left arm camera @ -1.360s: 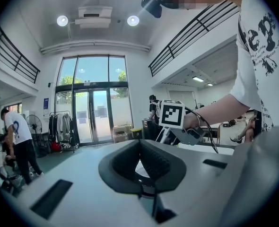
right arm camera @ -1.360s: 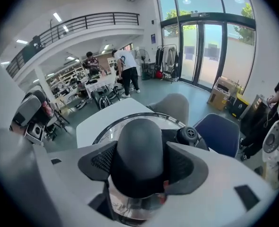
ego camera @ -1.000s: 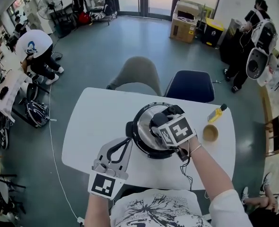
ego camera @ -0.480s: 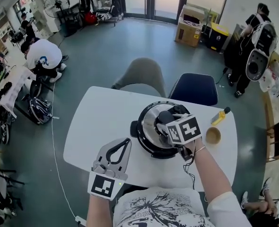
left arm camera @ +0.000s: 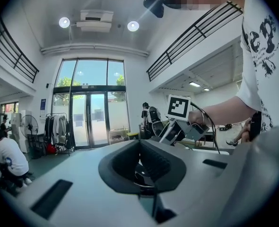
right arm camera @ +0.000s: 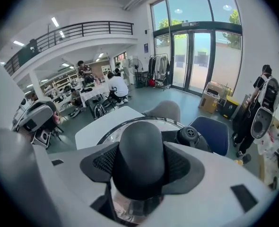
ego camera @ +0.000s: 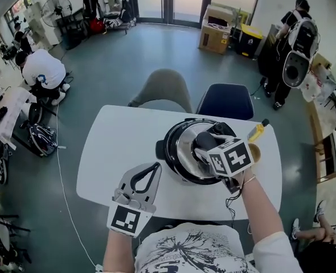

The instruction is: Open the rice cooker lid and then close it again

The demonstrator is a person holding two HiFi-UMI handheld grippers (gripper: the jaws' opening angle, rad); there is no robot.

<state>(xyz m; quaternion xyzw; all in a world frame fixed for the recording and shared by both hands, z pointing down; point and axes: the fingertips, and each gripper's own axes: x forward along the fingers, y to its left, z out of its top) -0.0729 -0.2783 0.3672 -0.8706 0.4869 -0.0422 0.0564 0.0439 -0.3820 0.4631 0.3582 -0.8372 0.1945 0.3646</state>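
Clamped on the lid's knob, the jaws of my right gripper press it from both sides, pointing steeply down. The lid is over the cooker, mid-table. At the cooker's 7 o'clock my left gripper points level, jaws together (nothing between them). A bottle is at 2 o'clock.

1. A white table fills the middle.
2. A grey chair and a blue chair stand side by side just above it.
3. A yellow bottle is on the table's right side, near a small brown bowl.
4. A cardboard box sits at the top.
5. A person in a white shirt bends down at the left.
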